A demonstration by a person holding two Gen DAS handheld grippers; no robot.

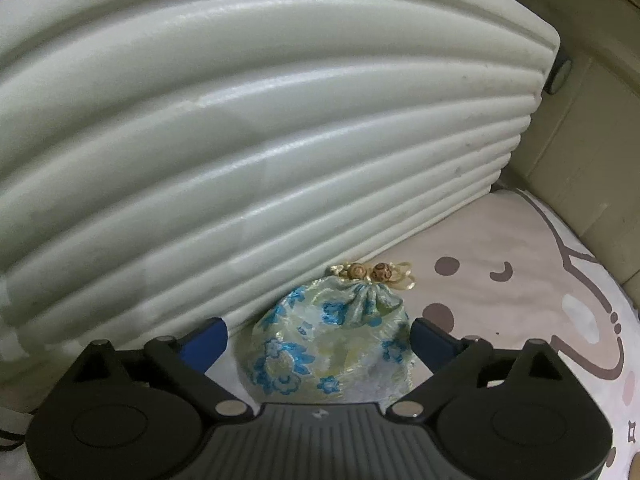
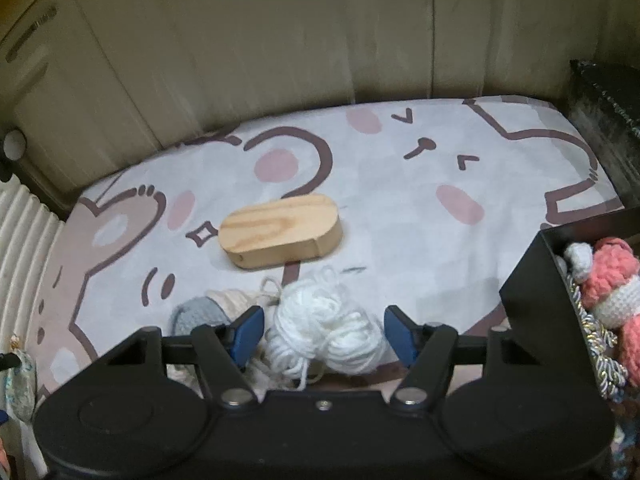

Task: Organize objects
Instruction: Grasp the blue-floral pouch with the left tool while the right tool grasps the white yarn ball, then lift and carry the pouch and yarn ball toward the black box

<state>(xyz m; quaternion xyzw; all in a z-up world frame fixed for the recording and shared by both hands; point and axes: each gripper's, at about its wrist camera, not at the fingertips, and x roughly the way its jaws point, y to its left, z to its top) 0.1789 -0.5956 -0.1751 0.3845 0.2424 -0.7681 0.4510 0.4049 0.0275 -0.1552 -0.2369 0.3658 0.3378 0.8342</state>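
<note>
A floral drawstring pouch, blue flowers on pale green with gold beads at its tied neck, sits on the printed bedsheet. It lies between the blue pads of my left gripper, which is open; a narrow gap shows at the left pad. In the right wrist view a ball of white yarn lies between the pads of my right gripper. Those pads stand right at the yarn's sides without squeezing it. The same pouch peeks in at the far left of that view.
A white ribbed panel rises just behind the pouch. An oval wooden box lies on the sheet beyond the yarn. Grey and cream knitted pieces lie left of the yarn. A black bin at the right holds crocheted toys.
</note>
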